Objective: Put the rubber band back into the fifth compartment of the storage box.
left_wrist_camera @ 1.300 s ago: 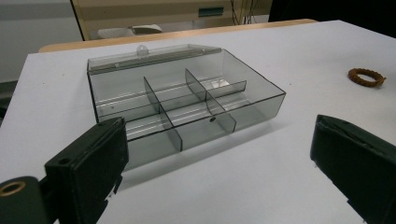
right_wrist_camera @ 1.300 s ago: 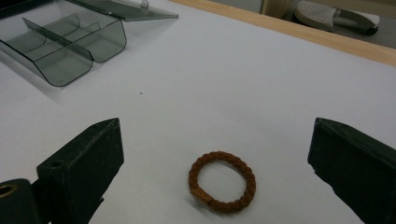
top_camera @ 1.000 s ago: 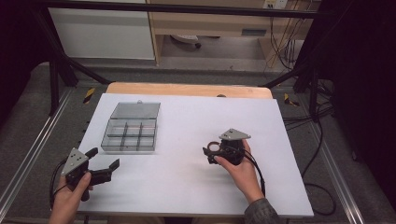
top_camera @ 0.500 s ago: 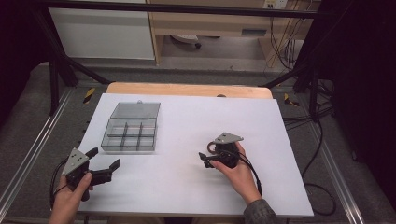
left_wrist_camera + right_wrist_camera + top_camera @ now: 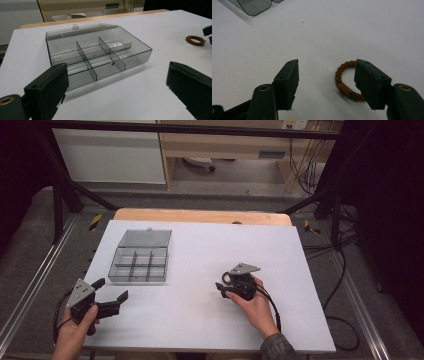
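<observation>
Brown braided cord forms a small bracelet (image 5: 347, 81) lying flat on the white desk (image 5: 200, 330), between the fingers of the right gripper (image 5: 325, 83). Those fingers have just been closing; the gap is still wide, one finger (image 5: 370, 82) hides part of the ring, and no pad presses it. Nearer the desk's front left corner, the left gripper (image 5: 111, 295) rests low with fingers spread apart on nothing. Farther back stands a clear grey compartment box (image 5: 97, 53), lid open, well apart from the bracelet.
</observation>
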